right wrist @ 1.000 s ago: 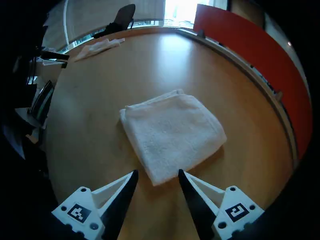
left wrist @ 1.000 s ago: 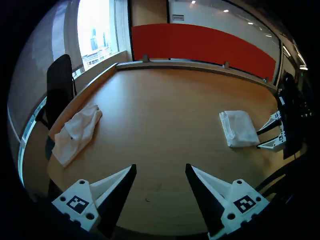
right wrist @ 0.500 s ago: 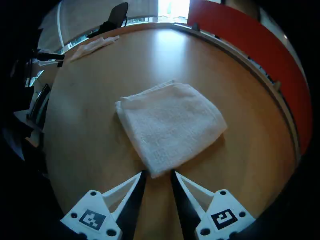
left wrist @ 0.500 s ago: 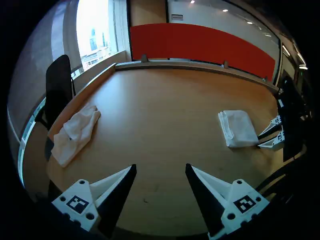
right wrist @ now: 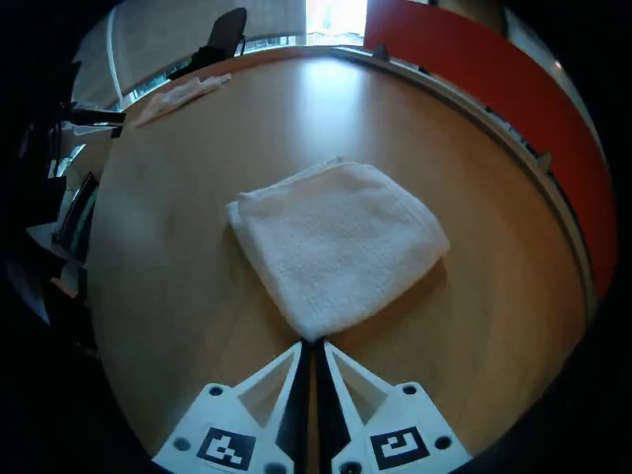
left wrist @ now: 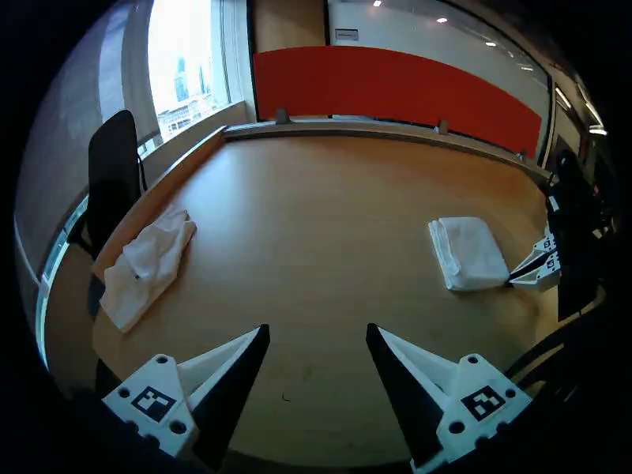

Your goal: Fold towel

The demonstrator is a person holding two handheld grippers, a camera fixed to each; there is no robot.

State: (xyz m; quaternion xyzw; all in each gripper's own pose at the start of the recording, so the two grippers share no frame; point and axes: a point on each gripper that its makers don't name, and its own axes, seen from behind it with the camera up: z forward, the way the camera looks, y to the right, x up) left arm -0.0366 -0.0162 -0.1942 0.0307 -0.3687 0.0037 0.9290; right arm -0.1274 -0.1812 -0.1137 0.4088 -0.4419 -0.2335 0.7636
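Towel point(right wrist: 340, 241), folded square, lies on the table point(right wrist: 174, 261) directly ahead of the right gripper point(right wrist: 310, 345), whose fingers are closed together at its near corner; whether cloth is pinched cannot be told. Left gripper point(left wrist: 317, 327) hovers spread, empty; a crumpled cloth point(left wrist: 150, 265) lies ahead-left.

- The left white-and-black two-finger gripper point(left wrist: 316, 328) points toward 12 o'clock, with its fingers spread wide apart.
- The right white-and-black two-finger gripper point(right wrist: 313, 343) points toward 12 o'clock, with its fingers drawn together and the tips nearly touching.
- In the left gripper view, the right gripper point(left wrist: 517, 276) sits at 3 o'clock, with its tips pointing toward 9 o'clock.
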